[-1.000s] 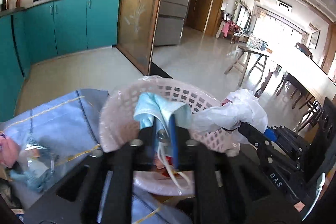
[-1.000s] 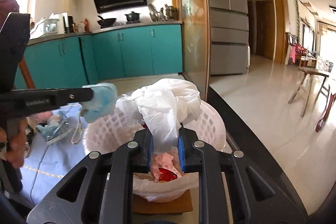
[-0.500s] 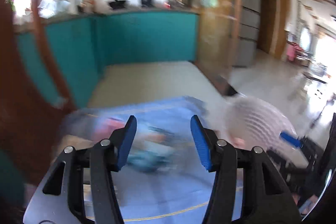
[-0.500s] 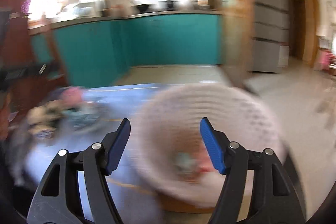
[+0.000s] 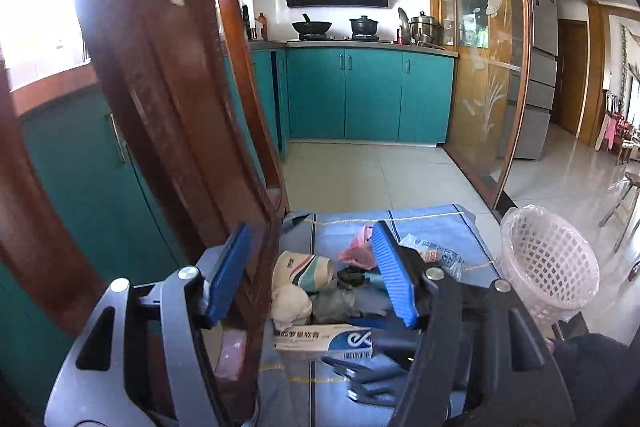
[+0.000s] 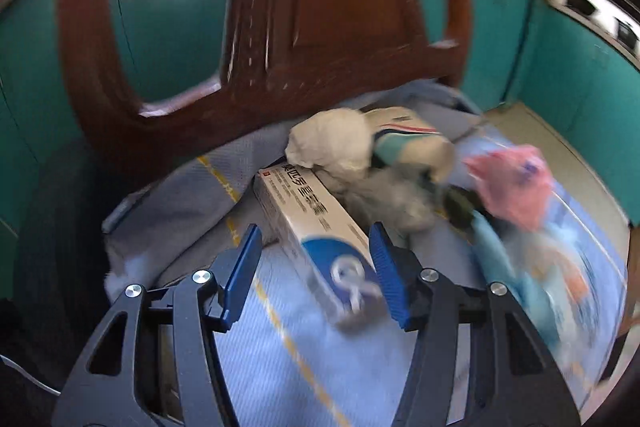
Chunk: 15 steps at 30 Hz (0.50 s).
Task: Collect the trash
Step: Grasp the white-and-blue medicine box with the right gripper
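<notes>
A pile of trash lies on a blue cloth (image 5: 432,227): a white-and-blue carton (image 5: 324,341) (image 6: 316,227), a crumpled white tissue (image 5: 291,307) (image 6: 332,143), a striped paper cup (image 5: 304,267) (image 6: 412,143), a pink wrapper (image 5: 358,251) (image 6: 516,187) and a grey wad (image 5: 332,305). My left gripper (image 5: 312,275) is open above the pile. My right gripper (image 6: 316,271) is open just over the carton's near end; it also shows in the left wrist view (image 5: 360,367). A lined white basket (image 5: 548,263) stands at the right.
A dark wooden chair back (image 5: 168,131) (image 6: 304,7) rises close at the left, just behind the pile. Teal cabinets (image 5: 368,95) and tiled floor lie beyond. A glass partition (image 5: 480,67) stands at the right.
Both grippers let go of the mask and the white bag over the basket, opened, and swung left to the trash pile on the cloth.
</notes>
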### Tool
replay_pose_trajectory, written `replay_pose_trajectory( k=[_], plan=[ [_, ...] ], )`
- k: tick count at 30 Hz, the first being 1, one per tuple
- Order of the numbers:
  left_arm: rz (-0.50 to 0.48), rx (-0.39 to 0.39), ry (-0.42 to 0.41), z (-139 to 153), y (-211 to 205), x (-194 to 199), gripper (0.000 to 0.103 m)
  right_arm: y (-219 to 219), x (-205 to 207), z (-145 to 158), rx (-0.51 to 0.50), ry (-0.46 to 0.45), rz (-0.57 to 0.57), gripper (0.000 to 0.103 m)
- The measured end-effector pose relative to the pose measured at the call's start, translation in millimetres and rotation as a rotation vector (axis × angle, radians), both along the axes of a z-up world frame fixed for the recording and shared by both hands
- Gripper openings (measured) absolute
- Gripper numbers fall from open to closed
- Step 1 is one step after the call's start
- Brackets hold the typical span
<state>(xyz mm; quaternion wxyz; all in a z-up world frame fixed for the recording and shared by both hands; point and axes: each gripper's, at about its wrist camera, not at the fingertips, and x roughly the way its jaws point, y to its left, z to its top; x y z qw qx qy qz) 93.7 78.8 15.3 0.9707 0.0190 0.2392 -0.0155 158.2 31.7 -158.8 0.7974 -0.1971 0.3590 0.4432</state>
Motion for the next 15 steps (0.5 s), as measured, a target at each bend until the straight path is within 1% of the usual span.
replay_pose_trajectory(
  k=[1,5,7,9,10,11,13,15],
  plan=[
    [-0.004,-0.007,0.002,1.1,3.7,-1.0,0.064,11.7,5.4,-5.3,-0.039,-0.004,0.016,0.056],
    [-0.004,-0.025,0.002,-1.2,17.6,-13.6,0.065,29.7,13.5,-16.0,-0.114,0.016,0.071,0.056],
    [-0.004,-0.033,0.006,-3.1,20.0,-15.0,0.066,33.0,12.5,-19.6,-0.129,0.018,0.083,0.058],
    [-0.003,-0.04,0.014,-6.0,20.3,-14.8,0.066,33.2,14.3,-18.4,-0.127,0.03,0.081,0.058],
    [-0.003,-0.041,0.016,-7.0,20.0,-14.9,0.066,31.1,13.7,-18.0,-0.123,0.035,0.079,0.056],
    [-0.005,-0.042,0.019,-8.4,19.0,-14.9,0.066,28.6,12.2,-17.0,-0.118,0.029,0.076,0.051],
    [-0.008,-0.048,0.023,-8.9,17.7,-14.2,0.066,21.3,15.4,-12.5,-0.104,0.035,0.068,0.044],
    [-0.013,-0.054,0.031,-9.5,15.9,-13.6,0.066,12.0,8.6,-10.7,-0.095,0.058,0.053,0.043]
  ],
)
